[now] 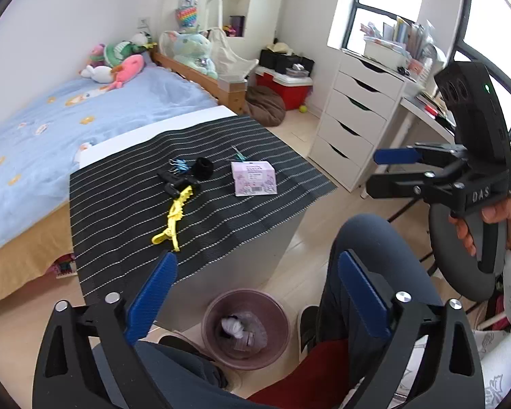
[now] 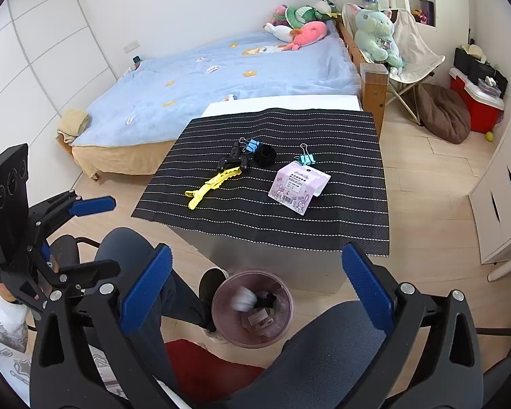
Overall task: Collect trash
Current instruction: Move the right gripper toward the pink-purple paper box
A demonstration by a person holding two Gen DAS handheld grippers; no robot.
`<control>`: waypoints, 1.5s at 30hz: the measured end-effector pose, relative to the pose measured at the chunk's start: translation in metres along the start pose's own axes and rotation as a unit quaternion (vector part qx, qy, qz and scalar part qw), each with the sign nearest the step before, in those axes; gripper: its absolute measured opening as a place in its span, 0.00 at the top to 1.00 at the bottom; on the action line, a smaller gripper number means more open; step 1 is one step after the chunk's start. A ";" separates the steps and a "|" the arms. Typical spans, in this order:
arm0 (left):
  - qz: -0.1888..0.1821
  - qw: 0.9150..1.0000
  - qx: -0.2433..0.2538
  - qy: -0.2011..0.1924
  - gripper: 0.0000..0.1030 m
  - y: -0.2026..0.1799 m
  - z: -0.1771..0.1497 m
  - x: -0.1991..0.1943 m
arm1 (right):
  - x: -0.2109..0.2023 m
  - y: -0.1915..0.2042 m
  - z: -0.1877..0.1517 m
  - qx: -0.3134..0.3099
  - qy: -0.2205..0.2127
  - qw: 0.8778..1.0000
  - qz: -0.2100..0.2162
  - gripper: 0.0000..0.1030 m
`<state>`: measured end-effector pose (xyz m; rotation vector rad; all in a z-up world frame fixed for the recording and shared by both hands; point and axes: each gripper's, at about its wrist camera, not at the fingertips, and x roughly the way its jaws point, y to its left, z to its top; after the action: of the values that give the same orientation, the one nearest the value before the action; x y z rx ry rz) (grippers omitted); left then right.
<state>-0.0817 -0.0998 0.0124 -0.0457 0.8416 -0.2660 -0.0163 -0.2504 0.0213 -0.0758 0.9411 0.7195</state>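
So both grippers are parked over the bin here. The left gripper (image 1: 255,293) has its blue-padded jaws spread wide with nothing between them, and right below that gap sits the round, translucent pinkish plastic wastebasket (image 1: 275,306) on the pale wood floor, tucked between the person's knees. Makes sense as a spot: anything let go drops straight in. The right gripper (image 2: 257,284) is the same story, jaws wide and empty, bin under the gap. Inside the bin there's a crumpled white wad of tissue or paper (image 1: 233,327), plus some pinkish packaging and something dark, but in the right wrist view the wad is smeared with blur, so I can't tell if it's settled or falling. Beyond the jaws is the low white table (image 2: 221,107) under a black mat with white stripes (image 1: 187,211), and my guess is the remaining candidates are lying there: a yellow plastic hair clip (image 1: 173,220) nearest, then a black handle-shaped gadget (image 1: 175,180), a black round cap-like thing (image 1: 202,167), some blue binder clips (image 1: 180,164), and a small lilac cardboard packet with a cartoon print (image 1: 253,178). Which of those counts as trash, honestly can't say. Furthest back, a bed with a light blue blanket (image 2: 221,78). Both handles are cut off at the frame edges, and the bin's near rim hides behind a leg.
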 end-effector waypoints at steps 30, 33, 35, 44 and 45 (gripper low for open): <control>0.042 0.997 -0.051 -0.027 0.07 0.034 0.002 0.000 | 0.038 -0.005 0.027 0.033 0.022 0.998 -0.047 0.03; 0.042 0.997 -0.055 -0.028 0.07 0.037 0.001 0.000 | 0.050 -0.006 0.037 0.040 0.027 0.997 -0.057 0.03; 0.043 0.997 -0.056 -0.030 0.07 0.038 0.000 0.000 | 0.061 -0.007 0.046 0.046 0.031 0.996 -0.065 0.03; 0.046 0.996 -0.067 -0.033 0.07 0.047 -0.004 -0.001 | 0.123 -0.023 0.072 0.099 0.071 0.985 -0.120 0.03; 0.046 0.996 -0.069 -0.032 0.07 0.048 -0.004 0.000 | 0.129 -0.026 0.073 0.107 0.076 0.984 -0.121 0.03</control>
<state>-0.0749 -0.0535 0.0031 -0.1436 0.7942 -0.1192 0.1000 -0.1758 -0.0389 -0.0541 1.1278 0.3881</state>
